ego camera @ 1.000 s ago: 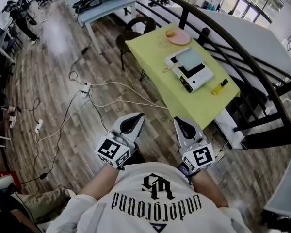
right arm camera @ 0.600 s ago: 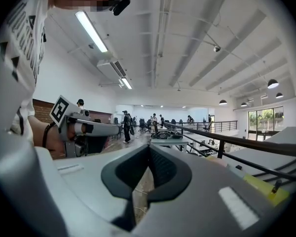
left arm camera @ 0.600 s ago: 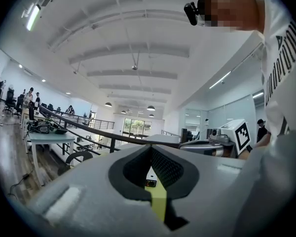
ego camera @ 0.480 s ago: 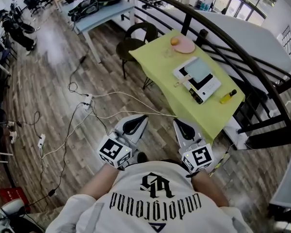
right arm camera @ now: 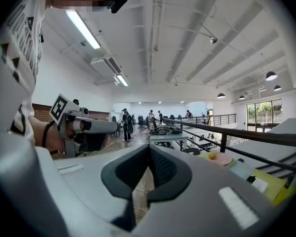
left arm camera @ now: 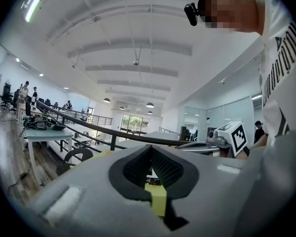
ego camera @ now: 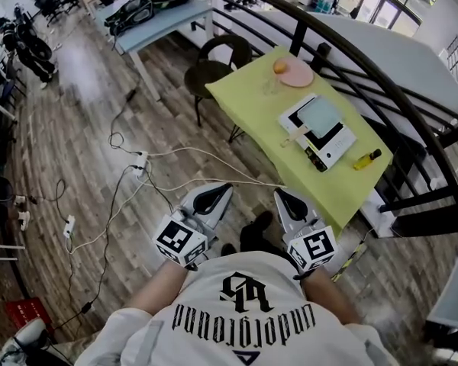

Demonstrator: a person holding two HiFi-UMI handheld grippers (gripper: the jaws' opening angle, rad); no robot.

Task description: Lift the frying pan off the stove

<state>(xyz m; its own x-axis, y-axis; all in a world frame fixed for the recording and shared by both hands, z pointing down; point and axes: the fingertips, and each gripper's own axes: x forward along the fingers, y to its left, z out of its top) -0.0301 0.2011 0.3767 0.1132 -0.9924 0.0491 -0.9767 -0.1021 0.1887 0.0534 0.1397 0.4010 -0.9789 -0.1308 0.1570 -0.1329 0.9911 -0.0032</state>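
Observation:
A pale square frying pan (ego camera: 319,116) with a wooden handle (ego camera: 296,136) rests on a white and black stove (ego camera: 330,139) on the yellow-green table (ego camera: 248,90). Both grippers are held side by side in front of my chest, well short of the table. The left gripper (ego camera: 217,192) is shut with nothing in it, and so is the right gripper (ego camera: 282,197). In the left gripper view the jaws (left arm camera: 150,148) meet, with a strip of the table showing behind them. In the right gripper view the shut gripper (right arm camera: 149,147) points past the table (right arm camera: 269,184).
A pink plate (ego camera: 298,75) with an orange fruit and a yellow bottle (ego camera: 365,159) share the table. A black chair (ego camera: 214,63) stands at its far corner. Cables (ego camera: 137,162) trail over the wooden floor. A dark railing (ego camera: 382,67) runs behind the table. People stand far left.
The table with the stove and pan has slid lower and nearer in the head view as I walked toward it. Both grippers kept their pose and stayed shut.

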